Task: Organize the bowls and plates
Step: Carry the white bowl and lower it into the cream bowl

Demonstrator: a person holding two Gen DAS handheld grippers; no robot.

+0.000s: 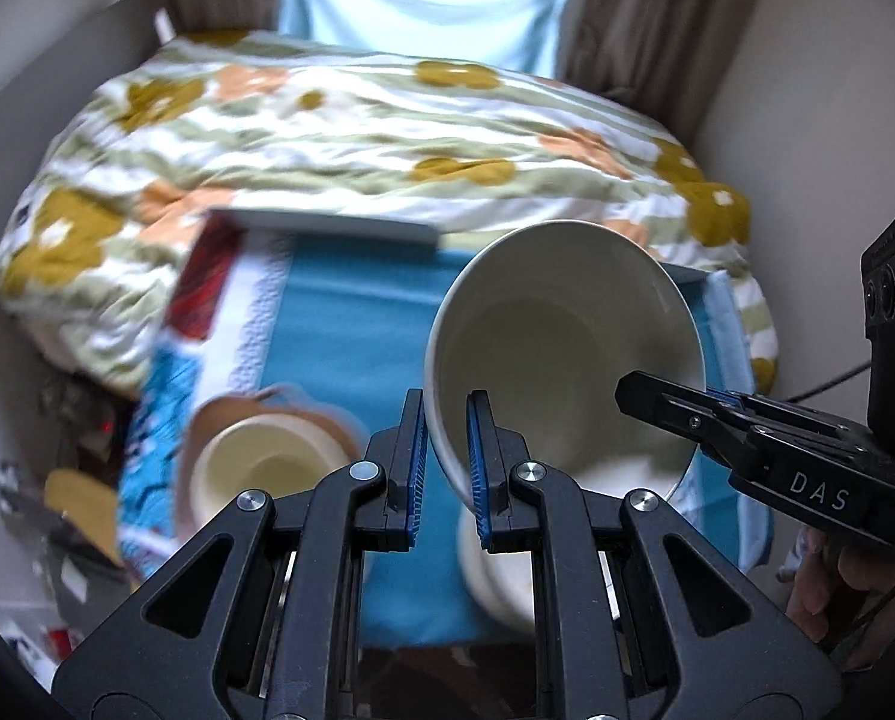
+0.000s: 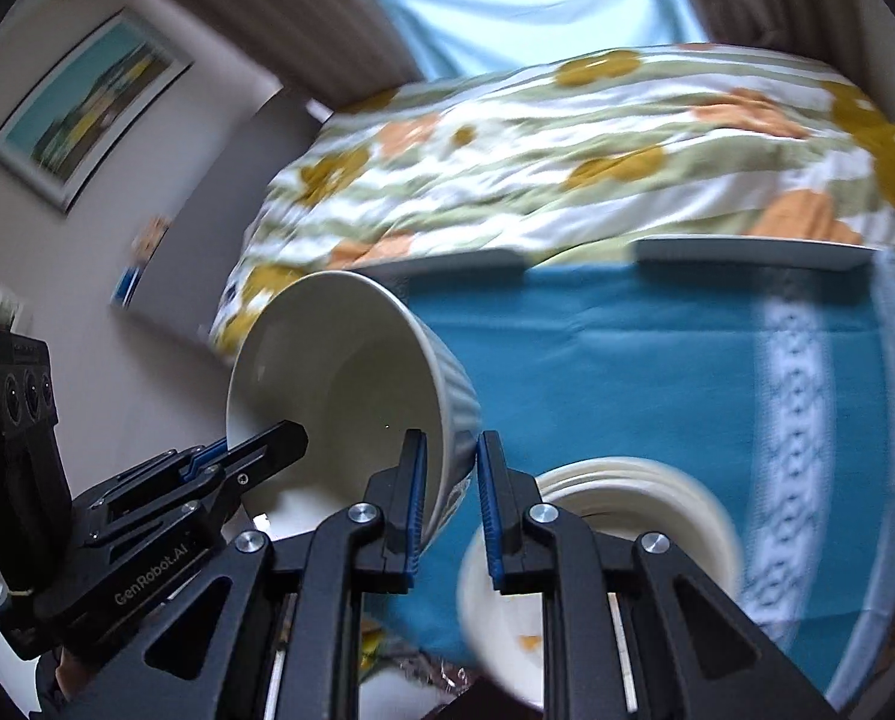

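Note:
A white ribbed bowl hangs tilted in the air above the blue tablecloth, its mouth turned toward both cameras. My left gripper is shut on its rim at one side. My right gripper is shut on the opposite rim. In the right wrist view the same bowl sits between the right gripper and the left gripper. Under the bowl stands a stack of white bowls, also in the left wrist view as the white stack.
A cream bowl rests on a brown plate to the left. Flat white dishes lie at the table's far edge. Behind is a bed with a floral duvet. A framed picture hangs on the wall.

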